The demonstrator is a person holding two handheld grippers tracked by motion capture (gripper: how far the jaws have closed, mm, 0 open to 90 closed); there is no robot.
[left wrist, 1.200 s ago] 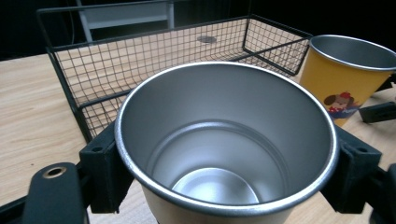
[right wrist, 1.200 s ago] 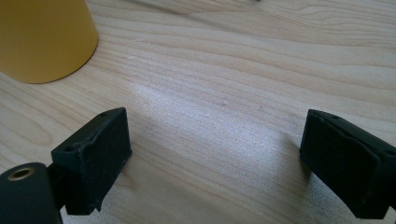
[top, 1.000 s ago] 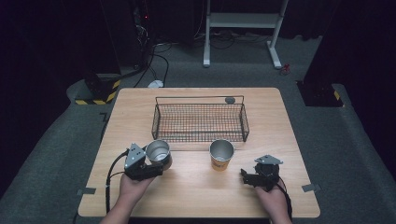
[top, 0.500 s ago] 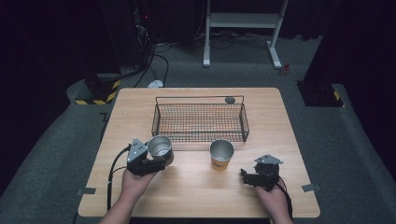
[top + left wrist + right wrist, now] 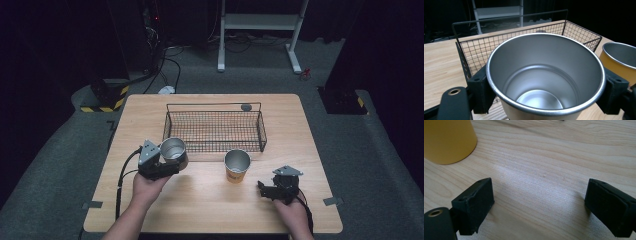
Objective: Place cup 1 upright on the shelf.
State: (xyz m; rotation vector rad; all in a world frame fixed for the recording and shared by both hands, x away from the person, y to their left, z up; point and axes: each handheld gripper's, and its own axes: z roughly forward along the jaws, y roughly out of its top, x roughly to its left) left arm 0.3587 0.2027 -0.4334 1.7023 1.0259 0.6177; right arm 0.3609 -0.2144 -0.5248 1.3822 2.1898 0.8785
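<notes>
Standing upright with mouth up and long axis vertical: a silver cup (image 5: 545, 77), being pinched at its sides by the jaws of the left gripper (image 5: 167, 160), near the worktop's (image 5: 210, 200) left edge, just in front of the wire basket's (image 5: 214, 131) front left corner. Whether resting on the wood or raised off it: cannot tell. Looking empty inside in the left gripper view, shiny bottom showing, basket mesh right behind it.

Standing near mid-worktop, just in front of the basket's front right part, well apart from the silver one: a yellow cup (image 5: 236, 166), mouth up as well. Resting low near the front right corner, jaws spread wide with bare wood between: the right gripper (image 5: 278, 189). Showing in the right gripper view, at upper left: that yellow wall (image 5: 447, 138) close up.

Lying near the far edge behind the basket: a small grey disc (image 5: 246, 107). Surrounding the light wooden top: grey carpet, dark room, cables, a white frame stand (image 5: 260, 30), and a black-and-yellow striped block (image 5: 102, 102).
</notes>
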